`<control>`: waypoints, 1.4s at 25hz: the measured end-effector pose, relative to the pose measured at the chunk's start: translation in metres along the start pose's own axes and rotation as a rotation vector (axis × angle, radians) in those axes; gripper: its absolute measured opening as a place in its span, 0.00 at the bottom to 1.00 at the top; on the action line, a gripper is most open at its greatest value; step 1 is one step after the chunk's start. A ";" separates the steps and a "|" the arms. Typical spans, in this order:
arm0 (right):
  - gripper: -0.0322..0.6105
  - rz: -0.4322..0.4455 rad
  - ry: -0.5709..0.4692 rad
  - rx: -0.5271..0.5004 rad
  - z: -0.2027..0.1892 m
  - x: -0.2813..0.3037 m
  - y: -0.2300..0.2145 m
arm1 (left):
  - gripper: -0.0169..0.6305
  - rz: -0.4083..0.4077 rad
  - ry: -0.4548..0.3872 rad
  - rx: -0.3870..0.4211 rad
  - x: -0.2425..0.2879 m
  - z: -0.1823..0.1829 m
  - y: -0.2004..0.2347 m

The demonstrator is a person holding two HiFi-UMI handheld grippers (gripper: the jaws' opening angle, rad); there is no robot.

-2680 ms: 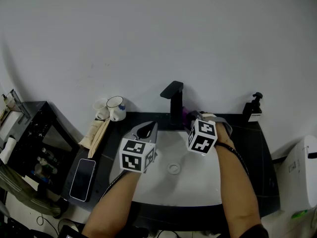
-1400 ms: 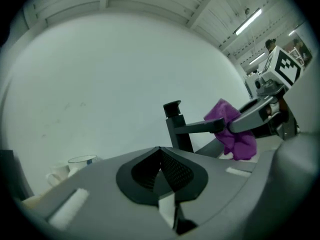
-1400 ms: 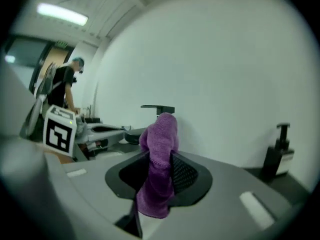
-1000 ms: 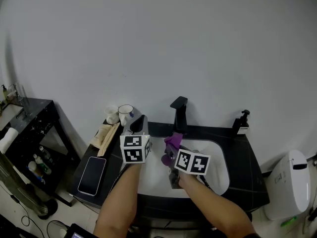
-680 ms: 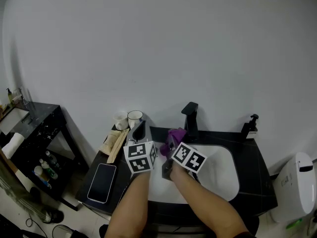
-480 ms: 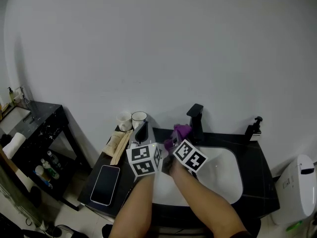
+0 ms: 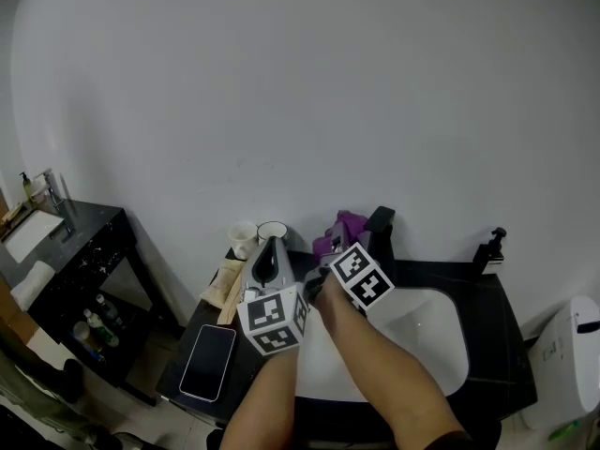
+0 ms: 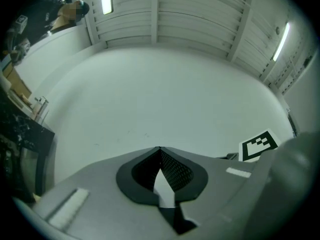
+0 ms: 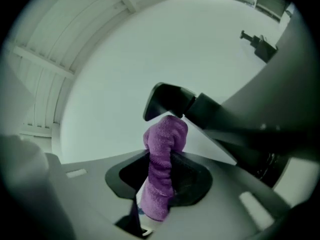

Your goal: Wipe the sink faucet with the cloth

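- Firmly, my right gripper (image 9: pixel 159 160) clamped the cloth (image 9: pixel 164 139), its top touching the faucet (image 9: pixel 170 100) at the sink's (image 7: pixel 441 336) back edge.
- My left gripper (image 8: pixel 160 150) was closed, empty.

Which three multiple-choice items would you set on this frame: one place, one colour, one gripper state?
1. Where does the phone lie?
A. On the counter, left of the sink
B. Inside the sink
C. On the floor

2. What colour is the cloth?
A. Green
B. Purple
C. White

3. What state is the right gripper in?
A. Open and empty
B. Shut on a cup
C. Shut on the cloth

Answers:
1 A: the head view shows it flat on the dark counter, left of the sink.
2 B: it shows purple in both the head view and the right gripper view.
3 C: the right gripper view shows the cloth pinched between the jaws.
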State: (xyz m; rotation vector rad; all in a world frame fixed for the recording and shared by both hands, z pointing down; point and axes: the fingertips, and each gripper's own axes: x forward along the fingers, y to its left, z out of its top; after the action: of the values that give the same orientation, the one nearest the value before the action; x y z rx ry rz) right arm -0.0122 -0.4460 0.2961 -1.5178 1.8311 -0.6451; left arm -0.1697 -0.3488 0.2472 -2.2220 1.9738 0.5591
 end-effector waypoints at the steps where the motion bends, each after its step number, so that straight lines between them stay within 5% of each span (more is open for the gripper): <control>1: 0.22 -0.011 -0.014 -0.004 0.003 0.002 -0.001 | 0.05 0.010 0.003 -0.004 0.000 -0.001 0.003; 22: 0.20 -0.205 -0.002 0.161 -0.027 -0.012 -0.067 | 0.05 0.027 0.005 0.065 0.001 -0.002 0.002; 35: 0.20 -0.195 0.029 0.277 -0.051 -0.027 -0.084 | 0.05 0.014 0.040 0.093 0.002 -0.011 -0.004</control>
State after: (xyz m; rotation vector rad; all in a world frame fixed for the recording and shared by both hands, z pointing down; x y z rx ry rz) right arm 0.0069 -0.4391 0.3963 -1.5148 1.5498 -0.9752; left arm -0.1637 -0.3536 0.2566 -2.1823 1.9930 0.4181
